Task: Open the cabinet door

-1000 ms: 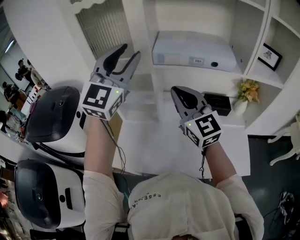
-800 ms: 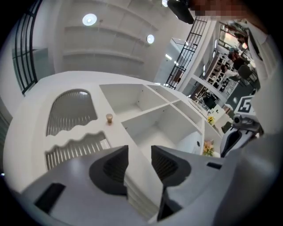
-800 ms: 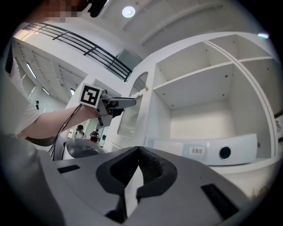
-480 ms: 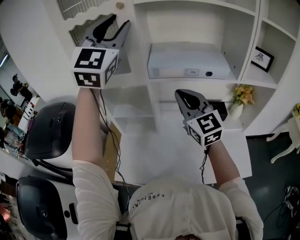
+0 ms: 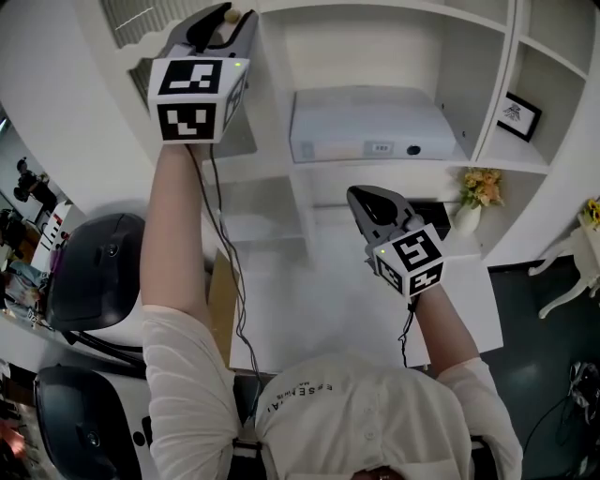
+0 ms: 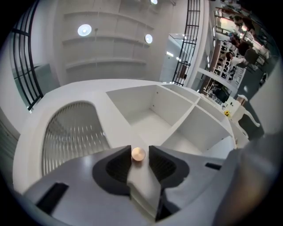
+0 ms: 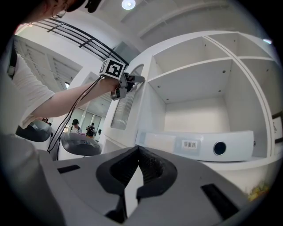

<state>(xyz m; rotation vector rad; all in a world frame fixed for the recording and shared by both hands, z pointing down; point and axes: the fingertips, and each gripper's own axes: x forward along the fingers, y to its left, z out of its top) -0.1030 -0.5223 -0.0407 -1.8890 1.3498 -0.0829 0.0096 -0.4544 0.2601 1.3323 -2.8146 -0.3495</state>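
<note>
You had lifted your left tool [image 5: 228, 17] up to the knob [image 6: 138, 154] on the door [image 6: 73, 132]. Its jaws were closing round the knob, not yet pinching it. The door still looked shut, so the pull lay ahead. Your right tool [image 5: 367, 197] hung closed and empty over the white tabletop [image 5: 309, 300], facing the shelves [image 5: 394, 37].

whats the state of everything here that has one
cabinet door: shut
left tool: jaws closing, not yet clamped
knob: between the left tool's jaws
right tool: shut, empty
white box: lying flat
flower vase: upright
</note>
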